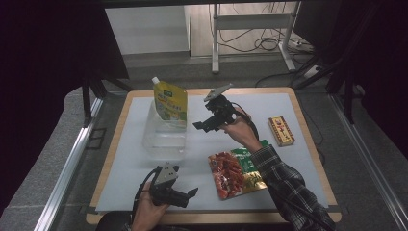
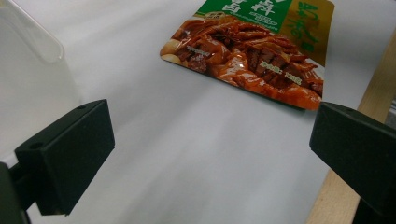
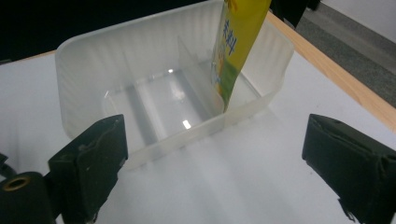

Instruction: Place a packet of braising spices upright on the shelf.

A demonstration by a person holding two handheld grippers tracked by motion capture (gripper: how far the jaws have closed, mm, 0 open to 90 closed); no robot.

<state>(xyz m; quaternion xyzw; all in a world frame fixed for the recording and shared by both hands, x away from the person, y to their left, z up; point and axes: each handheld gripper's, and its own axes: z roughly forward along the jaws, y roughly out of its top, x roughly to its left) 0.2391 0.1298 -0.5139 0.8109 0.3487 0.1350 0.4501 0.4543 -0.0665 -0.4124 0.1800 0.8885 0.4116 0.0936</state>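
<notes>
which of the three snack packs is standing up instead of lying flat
The yellow spouted pouch. It stands upright in the clear plastic bin, while the red-and-green snack bag and the small red-and-gold packet lie flat on the table.

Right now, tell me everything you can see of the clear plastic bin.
The clear plastic bin is a translucent, ribbed-walled tray with rounded corners and an upright divider splitting it into two compartments. It sits open-topped on the white mat. The larger compartment looks empty; a yellow spouted pouch stands upright in the narrower one, leaning against the divider.
</notes>
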